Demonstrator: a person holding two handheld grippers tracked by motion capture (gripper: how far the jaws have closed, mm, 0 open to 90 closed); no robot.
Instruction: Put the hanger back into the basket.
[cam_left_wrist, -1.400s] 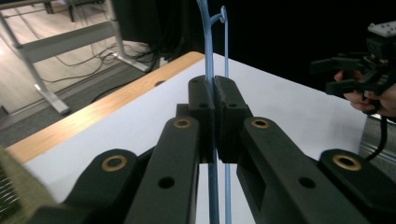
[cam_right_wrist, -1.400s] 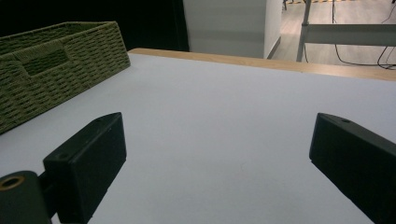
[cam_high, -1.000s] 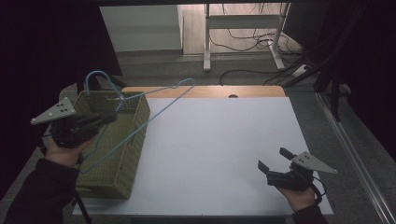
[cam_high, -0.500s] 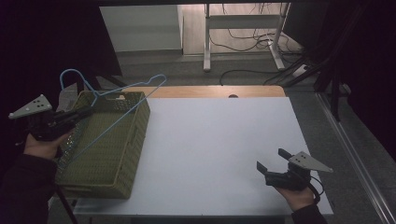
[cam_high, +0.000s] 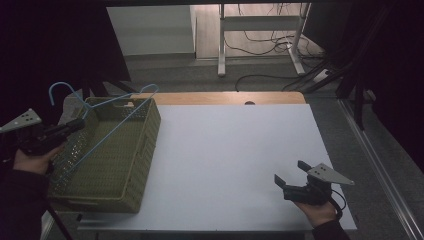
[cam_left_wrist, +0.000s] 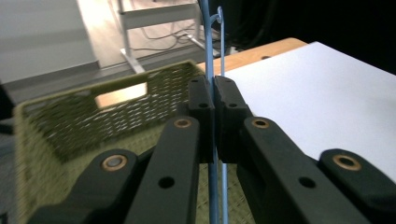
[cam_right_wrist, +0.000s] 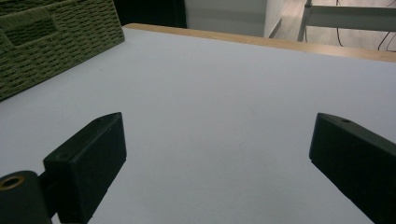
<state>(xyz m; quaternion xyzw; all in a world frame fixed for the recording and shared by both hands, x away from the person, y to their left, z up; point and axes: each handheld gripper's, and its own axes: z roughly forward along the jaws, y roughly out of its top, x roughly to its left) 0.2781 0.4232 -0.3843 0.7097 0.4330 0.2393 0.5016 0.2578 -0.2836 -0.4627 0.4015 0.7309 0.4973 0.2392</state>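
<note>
My left gripper (cam_high: 75, 125) hangs beyond the bench's left edge, clamped on the blue hanger (cam_high: 107, 122) over the basket (cam_high: 142, 150), while my right gripper (cam_high: 290, 176) rests spread wide by the near right corner.

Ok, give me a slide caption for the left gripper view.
Left tongs shut on a blue wire hanger above the green woven basket, white table beyond.
</note>
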